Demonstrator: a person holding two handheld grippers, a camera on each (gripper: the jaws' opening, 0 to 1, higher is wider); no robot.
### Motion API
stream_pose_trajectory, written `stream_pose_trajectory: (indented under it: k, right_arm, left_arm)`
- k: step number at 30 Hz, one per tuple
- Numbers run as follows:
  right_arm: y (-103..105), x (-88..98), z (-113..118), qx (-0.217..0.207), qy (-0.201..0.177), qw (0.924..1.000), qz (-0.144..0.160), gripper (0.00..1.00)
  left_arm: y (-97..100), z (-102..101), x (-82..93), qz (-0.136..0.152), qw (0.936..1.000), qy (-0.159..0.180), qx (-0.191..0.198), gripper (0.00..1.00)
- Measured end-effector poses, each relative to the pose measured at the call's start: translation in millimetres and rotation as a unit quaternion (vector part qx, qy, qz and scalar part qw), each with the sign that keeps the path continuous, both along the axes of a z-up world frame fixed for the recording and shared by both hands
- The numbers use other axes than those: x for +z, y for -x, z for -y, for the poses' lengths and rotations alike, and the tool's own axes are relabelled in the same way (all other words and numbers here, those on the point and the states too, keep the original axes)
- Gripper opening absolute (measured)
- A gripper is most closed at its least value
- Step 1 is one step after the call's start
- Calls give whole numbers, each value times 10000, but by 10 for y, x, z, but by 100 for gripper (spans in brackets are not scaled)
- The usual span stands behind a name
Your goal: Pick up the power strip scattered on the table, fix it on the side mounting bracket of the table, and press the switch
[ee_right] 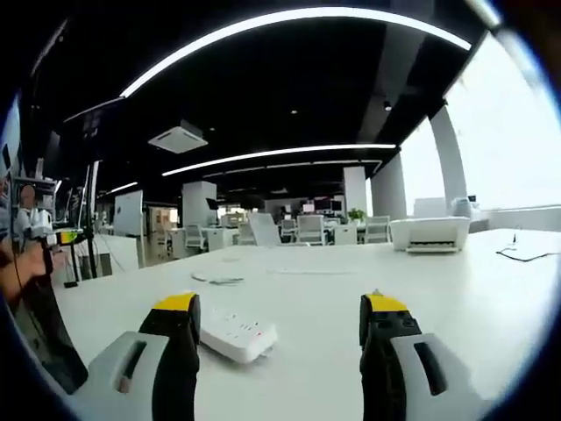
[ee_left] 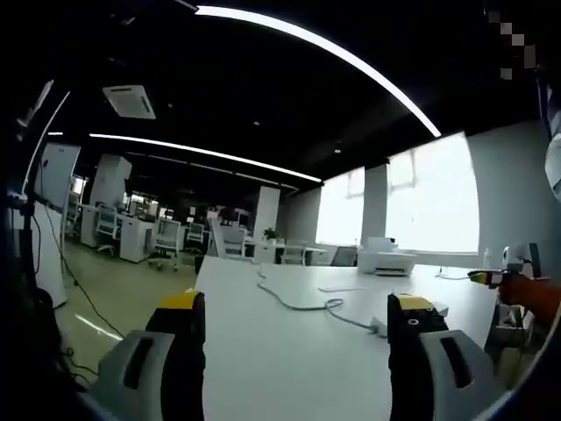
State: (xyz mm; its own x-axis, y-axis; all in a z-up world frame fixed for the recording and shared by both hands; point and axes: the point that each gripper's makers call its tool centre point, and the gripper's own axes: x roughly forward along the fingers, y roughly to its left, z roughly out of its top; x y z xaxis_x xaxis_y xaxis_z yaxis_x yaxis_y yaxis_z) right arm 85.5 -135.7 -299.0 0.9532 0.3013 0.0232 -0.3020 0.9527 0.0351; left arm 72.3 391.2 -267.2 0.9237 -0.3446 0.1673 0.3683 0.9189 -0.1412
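both grippers were held with jaws spread wide and nothing in them. the right gripper (ee_right: 285,320) hung low over the white table (ee_right: 456,298), with the power strip (ee_right: 237,334) lying flat just beside its left jaw. the left gripper (ee_left: 298,320) faced the strip's cable (ee_left: 302,304) curling across the tabletop toward a white printer (ee_left: 386,258) further back.

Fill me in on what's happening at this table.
A person holds a gripper in each hand over a white table. Both the right gripper and the left gripper are open and empty. A white power strip lies flat on the table near the right gripper's left jaw, its cable trailing across the top. Nothing is picked up yet.
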Motion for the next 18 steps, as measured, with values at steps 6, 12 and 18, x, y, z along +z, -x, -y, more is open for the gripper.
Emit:
stream_pose_trajectory:
  k: [6,12,18]
  right_arm:
    - [9,15,17,-20,27,10000,15,70]
    - [36,50,10,5,32,10000,47,70]
    - [61,72,22,12,-20,10000,69,70]
  left_arm:
    - [15,10,-5,2,10000,7,-11,89]
    - [33,19,-2,9,10000,-33,-29,89]
    - [47,36,13,-9,10000,-76,-61,89]
